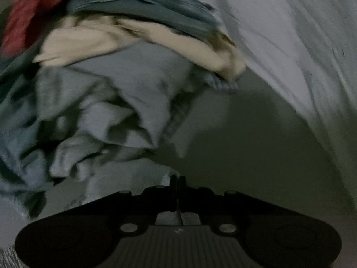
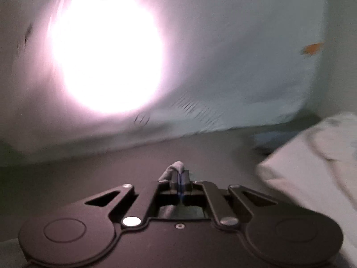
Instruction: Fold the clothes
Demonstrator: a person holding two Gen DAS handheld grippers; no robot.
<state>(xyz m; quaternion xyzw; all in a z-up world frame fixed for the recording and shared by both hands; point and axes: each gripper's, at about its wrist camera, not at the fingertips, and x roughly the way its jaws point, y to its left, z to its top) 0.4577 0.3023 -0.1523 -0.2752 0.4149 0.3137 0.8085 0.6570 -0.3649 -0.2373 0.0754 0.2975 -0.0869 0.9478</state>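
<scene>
Dim, blurred views. The left gripper (image 1: pixel 177 179) is clenched on an edge of grey cloth (image 1: pixel 125 102), which bunches up just ahead beside a heap of cream (image 1: pixel 138 38), teal (image 1: pixel 142 6) and red (image 1: pixel 26 15) clothes. The right gripper (image 2: pixel 179 175) pinches a grey fold (image 2: pixel 176 166). A pale sheet (image 2: pixel 234 73) hangs behind, with bright glare (image 2: pixel 107 53).

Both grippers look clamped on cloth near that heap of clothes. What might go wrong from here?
1. The left gripper pinches only a thin edge of the grey garment; it may slip out on lifting.
2. That garment lies tangled under the cream piece and teal piece, so pulling could drag the heap along.
3. The right gripper holds just a small grey fold, and glare hides much of its view.
</scene>
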